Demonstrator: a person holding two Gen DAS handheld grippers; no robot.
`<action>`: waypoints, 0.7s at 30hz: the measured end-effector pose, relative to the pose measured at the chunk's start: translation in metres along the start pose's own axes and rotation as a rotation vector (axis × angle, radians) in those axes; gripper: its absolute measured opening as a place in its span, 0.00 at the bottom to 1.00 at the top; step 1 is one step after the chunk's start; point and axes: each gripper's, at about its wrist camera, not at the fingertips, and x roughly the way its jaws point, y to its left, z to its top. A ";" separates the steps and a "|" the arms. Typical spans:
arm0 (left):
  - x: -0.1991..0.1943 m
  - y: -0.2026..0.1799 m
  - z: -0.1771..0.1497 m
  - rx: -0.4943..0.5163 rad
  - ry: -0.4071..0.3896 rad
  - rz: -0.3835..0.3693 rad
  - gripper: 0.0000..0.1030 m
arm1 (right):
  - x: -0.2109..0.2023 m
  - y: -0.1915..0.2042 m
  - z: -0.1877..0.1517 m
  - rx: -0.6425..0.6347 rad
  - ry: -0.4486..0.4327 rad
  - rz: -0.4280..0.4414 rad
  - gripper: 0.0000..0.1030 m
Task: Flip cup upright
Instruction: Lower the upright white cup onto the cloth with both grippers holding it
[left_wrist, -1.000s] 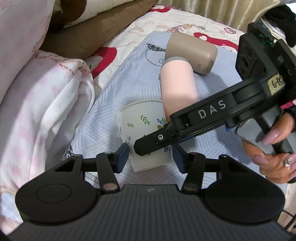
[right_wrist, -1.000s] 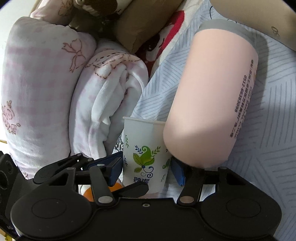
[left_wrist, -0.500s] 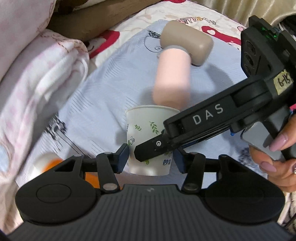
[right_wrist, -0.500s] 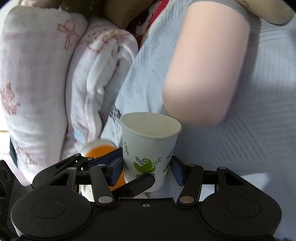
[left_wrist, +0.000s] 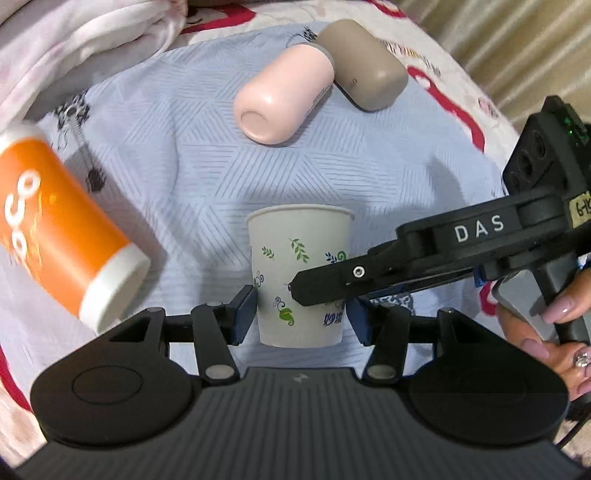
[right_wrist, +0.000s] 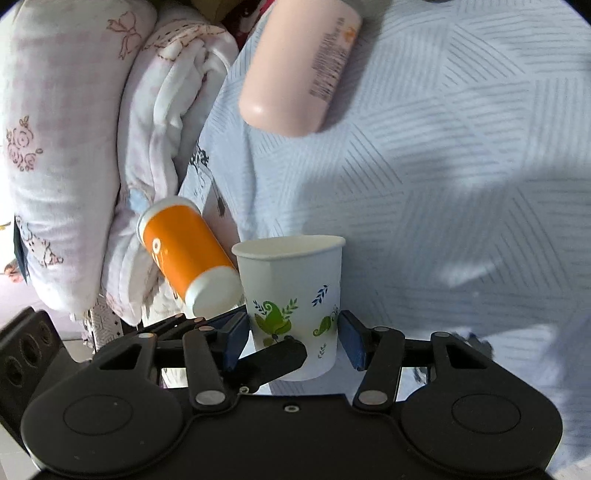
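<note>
Paper cup (left_wrist: 300, 277): white with a leaf print, upright, mouth up, standing on the pale blue striped bedcover (left_wrist: 388, 177).

Left tool (left_wrist: 301, 314): jaws spread, blue pads flanking the cup base; contact cannot be told.

Right tool (right_wrist: 291, 336): jaws likewise parted either side of the cup.

Orange can (right_wrist: 188, 254): lying tilted at 10 o'clock of the cup in the right wrist view.

Pink bottle (left_wrist: 282, 98): lying at 12 o'clock, with a tan case (left_wrist: 364, 70) just beside it.

Folded blanket (right_wrist: 66, 155): at 9 o'clock.
</note>
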 end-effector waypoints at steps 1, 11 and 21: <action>0.000 -0.001 -0.004 -0.002 -0.015 0.006 0.50 | 0.000 0.001 0.001 -0.008 0.004 -0.004 0.57; -0.003 -0.007 -0.019 -0.003 -0.107 0.040 0.50 | 0.011 0.010 0.015 -0.121 -0.020 -0.040 0.72; -0.012 -0.027 -0.057 0.008 -0.243 0.005 0.50 | -0.014 0.047 -0.003 -0.464 -0.008 -0.144 0.59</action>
